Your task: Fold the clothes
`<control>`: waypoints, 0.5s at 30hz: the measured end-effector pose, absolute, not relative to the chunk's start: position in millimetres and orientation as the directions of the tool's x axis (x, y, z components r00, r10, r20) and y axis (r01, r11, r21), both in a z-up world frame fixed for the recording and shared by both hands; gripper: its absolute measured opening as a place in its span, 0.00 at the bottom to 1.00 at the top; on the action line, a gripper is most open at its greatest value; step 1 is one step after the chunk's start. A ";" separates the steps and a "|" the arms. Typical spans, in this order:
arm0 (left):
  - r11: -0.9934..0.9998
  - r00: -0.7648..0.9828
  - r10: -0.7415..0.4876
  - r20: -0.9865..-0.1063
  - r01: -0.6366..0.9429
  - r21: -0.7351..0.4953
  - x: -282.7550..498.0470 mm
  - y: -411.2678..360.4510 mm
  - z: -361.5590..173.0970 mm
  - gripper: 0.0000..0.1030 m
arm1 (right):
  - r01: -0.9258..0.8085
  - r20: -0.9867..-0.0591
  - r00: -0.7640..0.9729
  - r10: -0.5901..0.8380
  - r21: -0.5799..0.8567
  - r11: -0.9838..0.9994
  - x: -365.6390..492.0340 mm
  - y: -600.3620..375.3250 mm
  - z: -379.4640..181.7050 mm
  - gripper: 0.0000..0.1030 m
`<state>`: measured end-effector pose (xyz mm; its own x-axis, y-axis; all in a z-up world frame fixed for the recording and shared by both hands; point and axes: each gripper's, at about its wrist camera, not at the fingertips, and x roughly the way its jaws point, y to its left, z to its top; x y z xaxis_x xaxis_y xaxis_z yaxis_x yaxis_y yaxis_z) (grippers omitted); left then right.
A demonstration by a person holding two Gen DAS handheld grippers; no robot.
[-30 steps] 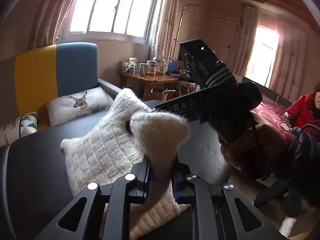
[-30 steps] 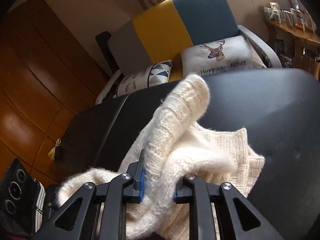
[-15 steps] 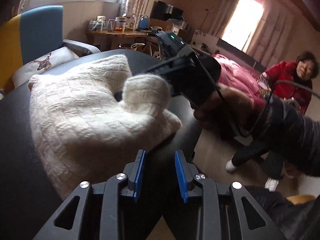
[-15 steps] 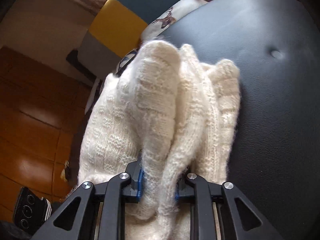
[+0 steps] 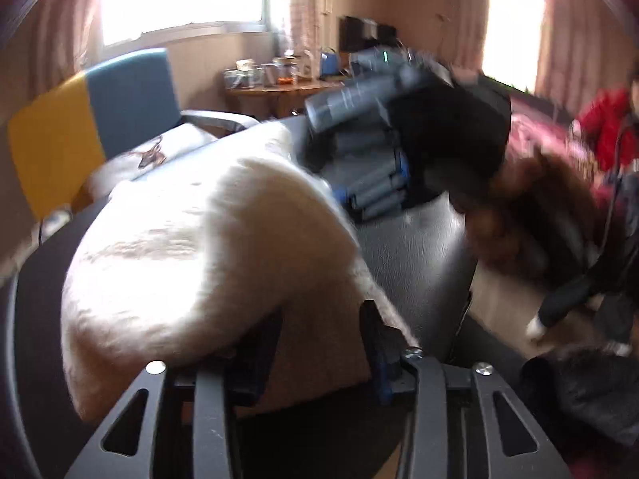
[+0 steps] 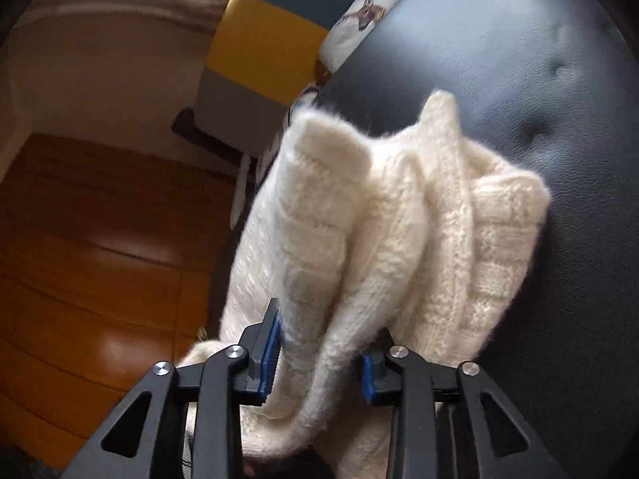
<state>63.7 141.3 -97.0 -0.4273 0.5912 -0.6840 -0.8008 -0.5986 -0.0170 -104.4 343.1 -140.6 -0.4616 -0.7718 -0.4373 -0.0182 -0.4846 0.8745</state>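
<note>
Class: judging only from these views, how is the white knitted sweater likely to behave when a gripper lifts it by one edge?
Probably floppy: the sweater bunches in soft folds where the right gripper pinches it. Likely light for its bulk, as the knit looks fluffy and loose. It may slide on the smooth black leather surface rather than stay put, though fuzzy fibres should help a gripper hold it.

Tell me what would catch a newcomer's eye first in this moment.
The fluffy white knit sweater fills both views, bunched in thick folds on the black leather surface. The right gripper is clamped on a wad of it. In the blurred left wrist view, the left gripper stands open at the sweater's near edge, with a yellow-and-blue chair behind.
</note>
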 end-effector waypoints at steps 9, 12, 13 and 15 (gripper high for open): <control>-0.589 -0.328 0.607 -0.724 -0.798 -0.132 52.1 140.6 -115.9 0.44 | -0.142 -0.459 -0.537 -0.708 0.876 -0.460 -148.2 349.7 -150.9 0.49; -0.586 -0.331 0.594 -0.733 -0.802 -0.112 50.9 142.7 -115.3 0.45 | -0.027 -0.554 -0.540 -0.634 0.764 -0.645 -156.0 331.7 -119.7 0.28; -0.586 -0.330 0.592 -0.735 -0.803 -0.111 51.1 142.7 -114.7 0.45 | 0.036 -0.567 -0.550 -0.613 0.717 -0.696 -150.9 325.4 -103.7 0.23; -0.584 -0.328 0.588 -0.739 -0.804 -0.108 51.5 142.7 -113.6 0.45 | 0.128 -0.551 -0.625 -0.553 0.626 -0.769 -144.9 324.6 -68.4 0.22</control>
